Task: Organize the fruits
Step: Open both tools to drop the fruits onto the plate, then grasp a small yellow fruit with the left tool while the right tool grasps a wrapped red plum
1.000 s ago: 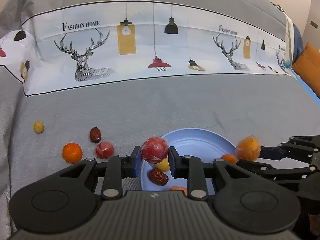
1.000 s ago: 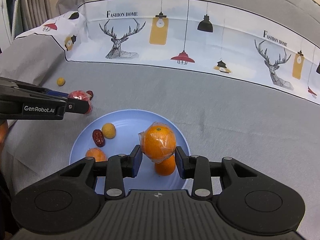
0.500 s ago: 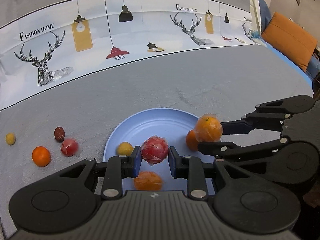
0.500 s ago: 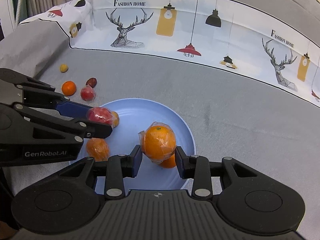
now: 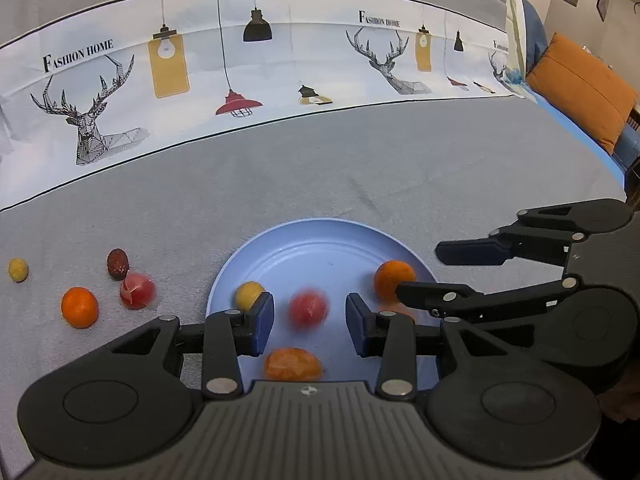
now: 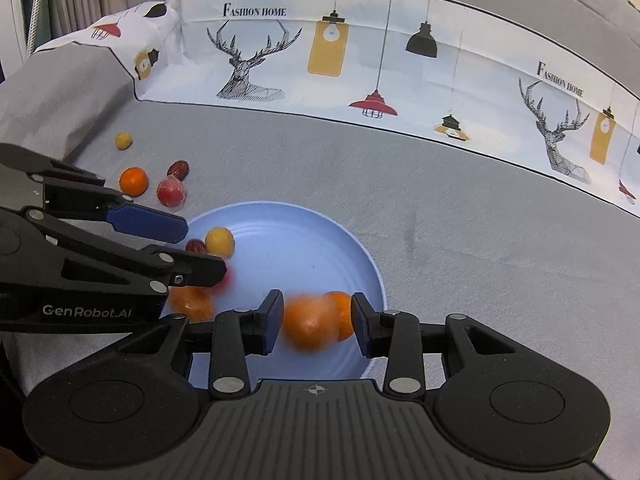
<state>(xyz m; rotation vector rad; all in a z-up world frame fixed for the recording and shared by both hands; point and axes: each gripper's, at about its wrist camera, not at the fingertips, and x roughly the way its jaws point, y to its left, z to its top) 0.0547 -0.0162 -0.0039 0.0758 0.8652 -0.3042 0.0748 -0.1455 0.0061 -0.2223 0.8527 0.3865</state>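
A blue plate (image 5: 320, 225) (image 6: 362, 250) lies on the grey cloth. My left gripper (image 5: 310, 326) (image 6: 198, 252) hangs over its left part. Its jaws are opening, and a blurred red wrapped fruit (image 5: 308, 311) drops free between them, touching neither pad. My right gripper (image 6: 318, 320) (image 5: 418, 270) is over the plate's near right. Its jaws are opening too, with a blurred wrapped orange (image 6: 306, 326) loose between them. The plate also holds a yellow fruit (image 5: 249, 294), a date (image 6: 195, 246), a small orange (image 5: 394, 278) and a wrapped orange (image 5: 293, 364).
Left of the plate on the cloth lie an orange (image 5: 79, 307), a red wrapped fruit (image 5: 137, 290), a date (image 5: 118, 264) and a small yellow fruit (image 5: 18, 270). A printed band with deer and lamps (image 5: 240, 72) runs along the back. An orange cushion (image 5: 580, 92) sits far right.
Both grippers have opened and let go of their fruit. The red fruit and the wrapped orange now fall blurred toward the plate. The left gripper came over the plate from the left.
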